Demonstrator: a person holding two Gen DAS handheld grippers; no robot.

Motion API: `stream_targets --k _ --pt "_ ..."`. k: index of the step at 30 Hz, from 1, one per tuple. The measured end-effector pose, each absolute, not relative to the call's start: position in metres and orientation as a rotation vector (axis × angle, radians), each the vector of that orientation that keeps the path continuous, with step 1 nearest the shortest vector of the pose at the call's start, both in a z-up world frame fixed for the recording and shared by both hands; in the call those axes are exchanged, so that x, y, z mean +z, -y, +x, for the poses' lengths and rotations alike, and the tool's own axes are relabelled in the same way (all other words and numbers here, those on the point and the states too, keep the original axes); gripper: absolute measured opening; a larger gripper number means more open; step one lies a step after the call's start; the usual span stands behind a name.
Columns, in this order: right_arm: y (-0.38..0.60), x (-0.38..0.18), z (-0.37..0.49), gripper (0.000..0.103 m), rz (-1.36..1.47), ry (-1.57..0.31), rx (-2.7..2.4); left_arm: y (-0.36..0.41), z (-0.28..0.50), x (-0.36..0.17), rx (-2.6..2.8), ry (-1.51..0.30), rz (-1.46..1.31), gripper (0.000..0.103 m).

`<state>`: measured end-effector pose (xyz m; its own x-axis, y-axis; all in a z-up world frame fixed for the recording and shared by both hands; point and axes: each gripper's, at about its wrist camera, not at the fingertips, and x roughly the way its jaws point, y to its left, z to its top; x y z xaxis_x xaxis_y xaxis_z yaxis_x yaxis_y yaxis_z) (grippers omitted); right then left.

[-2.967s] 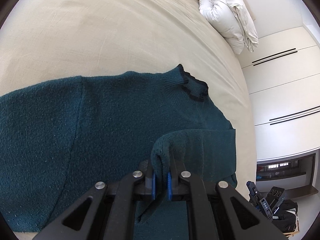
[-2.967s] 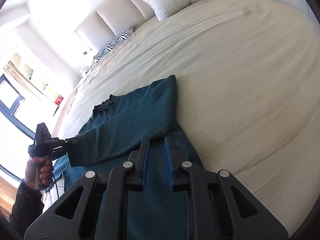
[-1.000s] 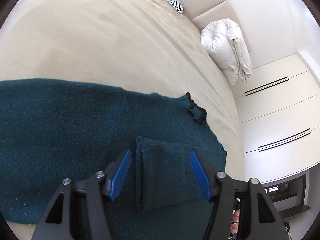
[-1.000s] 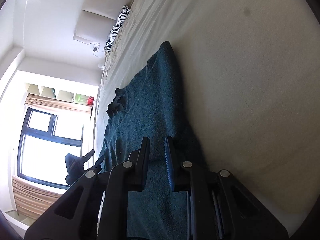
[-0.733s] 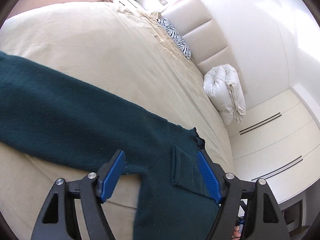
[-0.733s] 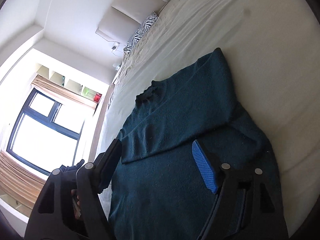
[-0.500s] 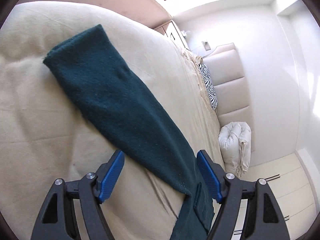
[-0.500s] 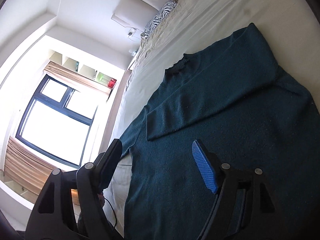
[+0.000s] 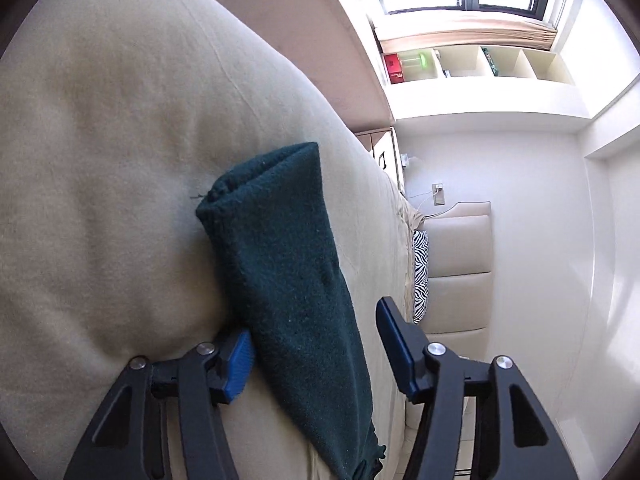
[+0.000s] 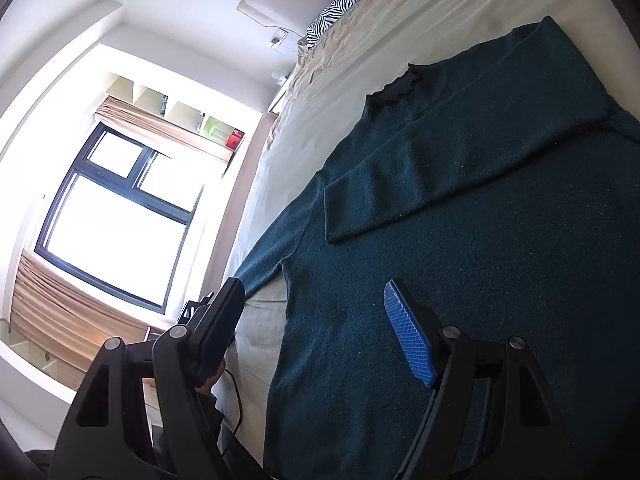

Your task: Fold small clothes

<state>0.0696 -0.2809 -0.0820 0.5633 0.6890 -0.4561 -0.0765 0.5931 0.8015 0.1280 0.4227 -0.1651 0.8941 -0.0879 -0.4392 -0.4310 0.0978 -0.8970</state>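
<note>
Bedroom with a beige bed (image 9: 120, 152) and a bright window (image 10: 108, 224) at 9 o'clock in the right wrist view. A dark teal sweater (image 10: 480, 280) lies flat on the bed, collar (image 10: 396, 88) toward 12 o'clock and the headboard, where a zebra pillow (image 10: 340, 4) sits. One sleeve (image 10: 440, 172) is folded across the chest, its cuff toward 9 o'clock. The other sleeve (image 9: 288, 280) stretches out over the bare sheet, cuff toward 11 o'clock in the left wrist view. Left gripper (image 9: 316, 340): fingers apart and astride this sleeve, having just been closing; the blue pad at 7 o'clock lies just beside the sleeve edge, the other stands clear of it. Right gripper (image 10: 316, 328): fingers spread wide over the sweater's lower body and side edge, nothing pinched.
</note>
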Motion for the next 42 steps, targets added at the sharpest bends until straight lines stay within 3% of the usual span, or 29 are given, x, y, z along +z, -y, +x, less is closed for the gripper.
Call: stream_targets --k 1,2,3,5,10,14,21,27,42 --pt "0.281 -0.082 0.069 0.072 0.817 -0.861 0.513 -0.425 0.132 -0.166 0.272 -0.447 -1.465 0.04" --pt "0.282 -0.082 0.068 0.071 0.814 -0.862 0.511 -0.433 0.136 -0.166 0.277 -0.466 -1.461 0.023" --pt "0.282 -0.084 0.07 0.071 0.813 -0.865 0.508 -0.434 0.14 -0.165 0.284 -0.485 -1.443 0.013" --pt "0.283 -0.085 0.072 0.071 0.812 -0.867 0.505 -0.429 0.151 -0.151 0.296 -0.516 -1.358 0.01" --pt "0.28 -0.087 0.08 0.07 0.8 -0.875 0.496 -0.372 0.185 -0.087 0.209 -0.587 -0.981 0.008" --pt "0.273 -0.087 0.093 0.068 0.796 -0.892 0.501 -0.263 0.211 -0.047 0.071 -0.653 -0.497 0.008" --pt "0.248 -0.084 0.122 0.068 0.796 -0.929 0.569 -0.089 0.196 -0.068 -0.079 -0.691 0.122 0.009" --pt "0.222 -0.101 0.15 0.068 0.873 -0.99 0.637 -0.053 0.167 -0.089 -0.077 -0.667 0.326 0.009" --pt "0.153 -0.169 0.195 0.067 1.17 -1.17 0.696 -0.046 0.142 -0.091 -0.034 -0.586 0.464 0.009"
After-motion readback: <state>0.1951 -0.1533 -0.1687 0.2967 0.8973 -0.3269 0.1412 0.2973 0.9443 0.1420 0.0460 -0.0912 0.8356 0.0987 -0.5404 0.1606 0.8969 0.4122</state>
